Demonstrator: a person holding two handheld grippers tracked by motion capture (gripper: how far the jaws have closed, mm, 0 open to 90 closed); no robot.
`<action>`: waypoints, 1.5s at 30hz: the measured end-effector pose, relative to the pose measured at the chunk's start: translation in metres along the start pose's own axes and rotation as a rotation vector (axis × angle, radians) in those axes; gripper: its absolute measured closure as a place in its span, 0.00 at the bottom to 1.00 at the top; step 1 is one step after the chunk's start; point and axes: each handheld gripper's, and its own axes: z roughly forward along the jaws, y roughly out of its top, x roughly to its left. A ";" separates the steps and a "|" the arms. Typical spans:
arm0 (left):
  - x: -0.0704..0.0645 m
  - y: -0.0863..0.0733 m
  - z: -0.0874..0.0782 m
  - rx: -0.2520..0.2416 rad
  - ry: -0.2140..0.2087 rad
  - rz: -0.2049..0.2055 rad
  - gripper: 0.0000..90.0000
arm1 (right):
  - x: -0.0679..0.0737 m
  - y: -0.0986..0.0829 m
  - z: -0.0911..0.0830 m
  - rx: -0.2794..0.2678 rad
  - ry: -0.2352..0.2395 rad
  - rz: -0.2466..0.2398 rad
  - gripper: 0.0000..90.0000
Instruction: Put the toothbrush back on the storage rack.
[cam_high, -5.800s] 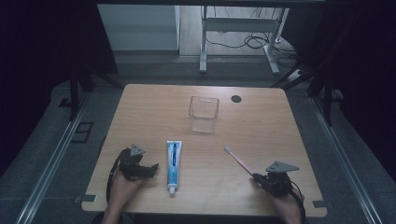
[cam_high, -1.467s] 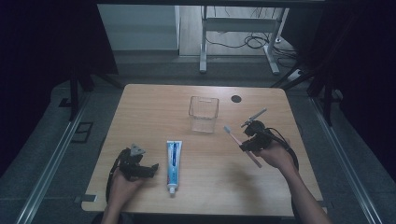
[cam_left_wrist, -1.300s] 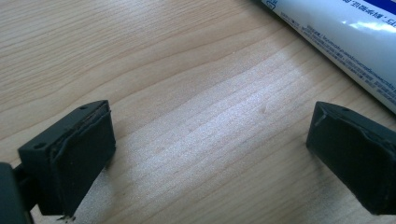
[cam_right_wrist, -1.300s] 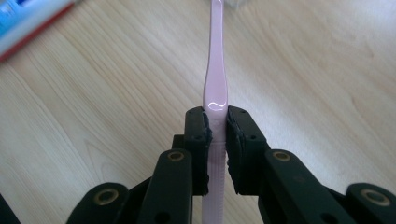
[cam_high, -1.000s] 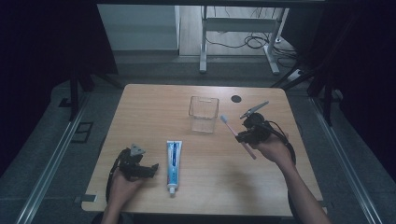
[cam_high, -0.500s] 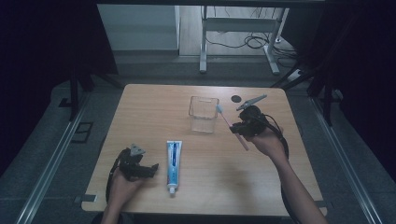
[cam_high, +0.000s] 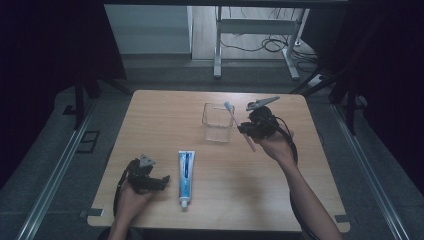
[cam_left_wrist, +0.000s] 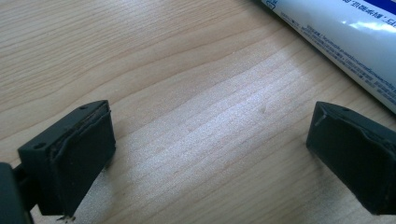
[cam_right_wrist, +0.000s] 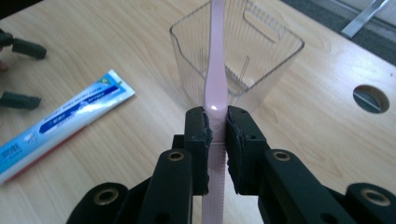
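Observation:
My right gripper (cam_high: 248, 129) (cam_right_wrist: 217, 123) is shut on a pink toothbrush (cam_high: 235, 120) (cam_right_wrist: 216, 70), held just right of a clear square plastic cup (cam_high: 218, 122) (cam_right_wrist: 238, 58). The brush head tilts over the cup's right rim. A white and blue toothpaste tube (cam_high: 186, 172) (cam_right_wrist: 60, 123) (cam_left_wrist: 345, 32) lies flat on the wooden table (cam_high: 165, 115). My left gripper (cam_high: 159, 182) (cam_left_wrist: 210, 154) rests on the table just left of the tube, open, with only bare wood between its jaws.
A round dark hole (cam_right_wrist: 371, 98) in the tabletop lies right of the cup. A metal desk frame and cables (cam_high: 255, 35) stand on the floor beyond the far edge. Dark curtains flank both sides.
My right gripper picked the toothbrush up from the front right of the table and carried it up and left toward the cup. The left gripper stayed put.

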 end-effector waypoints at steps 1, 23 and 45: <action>0.000 0.000 0.000 0.000 0.000 0.000 0.01 | 0.000 0.000 0.000 0.000 0.000 0.000 0.87; 0.000 0.000 0.000 0.002 0.000 0.002 0.01 | -0.006 0.036 0.019 -0.124 -0.006 0.050 0.87; 0.000 0.000 0.000 0.003 -0.002 0.003 0.01 | -0.010 0.061 0.050 -0.220 -0.003 0.118 0.87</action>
